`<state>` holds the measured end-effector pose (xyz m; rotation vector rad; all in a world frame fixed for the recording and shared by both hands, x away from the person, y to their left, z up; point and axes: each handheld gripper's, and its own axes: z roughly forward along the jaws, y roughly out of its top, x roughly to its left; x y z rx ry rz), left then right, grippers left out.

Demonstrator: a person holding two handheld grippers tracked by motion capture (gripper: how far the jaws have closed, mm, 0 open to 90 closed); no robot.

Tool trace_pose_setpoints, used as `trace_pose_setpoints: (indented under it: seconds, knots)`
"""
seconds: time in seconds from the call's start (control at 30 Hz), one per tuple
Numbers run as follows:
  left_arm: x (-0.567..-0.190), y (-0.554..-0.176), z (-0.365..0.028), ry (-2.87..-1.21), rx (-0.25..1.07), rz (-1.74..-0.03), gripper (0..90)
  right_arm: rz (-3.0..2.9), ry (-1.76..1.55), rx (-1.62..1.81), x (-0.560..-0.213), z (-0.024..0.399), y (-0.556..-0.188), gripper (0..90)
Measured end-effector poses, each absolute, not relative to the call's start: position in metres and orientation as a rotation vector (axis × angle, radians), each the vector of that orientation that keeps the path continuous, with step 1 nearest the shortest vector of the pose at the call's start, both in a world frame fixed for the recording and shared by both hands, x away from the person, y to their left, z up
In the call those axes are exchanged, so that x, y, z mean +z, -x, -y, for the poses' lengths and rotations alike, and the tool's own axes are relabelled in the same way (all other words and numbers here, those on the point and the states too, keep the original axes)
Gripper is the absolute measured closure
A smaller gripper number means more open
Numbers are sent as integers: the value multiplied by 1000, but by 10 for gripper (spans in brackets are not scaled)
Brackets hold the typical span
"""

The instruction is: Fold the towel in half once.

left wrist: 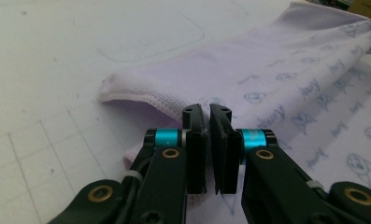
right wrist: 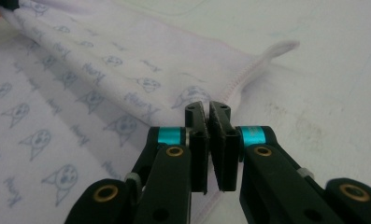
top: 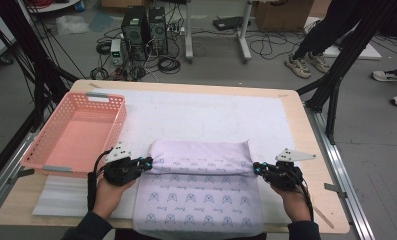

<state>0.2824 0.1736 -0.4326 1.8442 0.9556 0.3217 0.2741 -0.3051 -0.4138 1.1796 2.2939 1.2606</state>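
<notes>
Pinching the cloth (top: 201, 172), left gripper (top: 148, 163) and right gripper (top: 256, 168).

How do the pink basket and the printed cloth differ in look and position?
The pink basket is rigid, slatted and plain; the printed cloth is soft, lilac and covered in small motifs. The basket sits far left, untouched; the cloth lies folded centrally, its fold pinched at both ends. Both rest on the table.

So the cloth (top: 201, 185) lies near-centre on the table (top: 306, 130), its far part folded back over itself, near edge hanging off the table's near side. Basket (top: 73, 135) sits left of it. Left gripper (top: 147, 162) and right gripper (top: 256, 167) are at the fold's two ends.
</notes>
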Motion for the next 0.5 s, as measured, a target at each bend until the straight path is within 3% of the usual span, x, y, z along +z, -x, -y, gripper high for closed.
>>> trace_pose_setpoints:
  seconds: [0.13, 0.17, 0.23, 0.33, 0.5]
  knots:
    - [-439, -282, -174, -1874, 262, -969, 818, -2351, -1220, 1223, -425, 305, -270, 829]
    - [-439, -283, -173, -1867, 261, -983, 754, -2344, -1237, 1232, -427, 306, -270, 751]
    - [-435, -287, -173, -1832, 274, -1013, 518, -2295, -1304, 1265, -426, 308, -272, 604]
    - [-425, -295, -173, -1798, 314, -1018, 395, -2213, -1325, 1288, -419, 310, -276, 500]
    - [-417, -317, -170, -1779, 318, -1063, 370, -2169, -1328, 1259, -408, 303, -293, 463]
